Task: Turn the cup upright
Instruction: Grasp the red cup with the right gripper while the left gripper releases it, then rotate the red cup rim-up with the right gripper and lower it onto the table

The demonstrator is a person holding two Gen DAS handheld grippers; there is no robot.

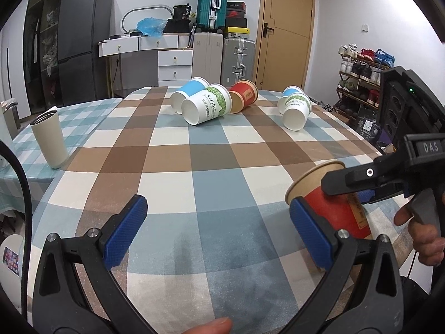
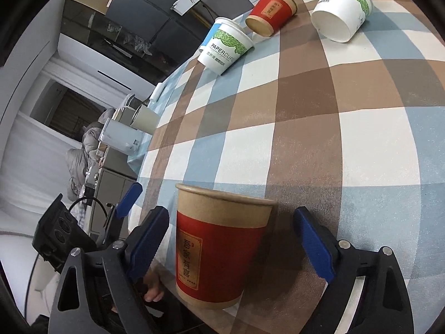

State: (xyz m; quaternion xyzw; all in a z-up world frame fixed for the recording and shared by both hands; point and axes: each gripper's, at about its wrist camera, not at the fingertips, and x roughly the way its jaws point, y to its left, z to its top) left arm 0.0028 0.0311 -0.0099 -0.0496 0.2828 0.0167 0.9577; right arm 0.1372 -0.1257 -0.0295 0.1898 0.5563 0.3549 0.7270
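Observation:
A red and brown paper cup [image 1: 332,207] stands near the table's front right edge, mouth up and leaning a little. In the right wrist view the cup [image 2: 219,247] sits between the blue pads of my right gripper [image 2: 232,243], with a gap on each side, so the jaws are open around it. The right gripper [image 1: 342,183] also shows in the left wrist view, rolled on its side at the cup. My left gripper [image 1: 215,232] is open and empty above the checked cloth, its right pad [image 1: 308,236] just in front of the cup.
Several paper cups lie on their sides at the far end: a white and green one [image 1: 207,108], a blue one [image 1: 189,91], a red one [image 1: 244,96], another white pair [image 1: 296,110]. A grey tumbler [image 1: 50,139] stands at the left edge. The table edge runs close on the right.

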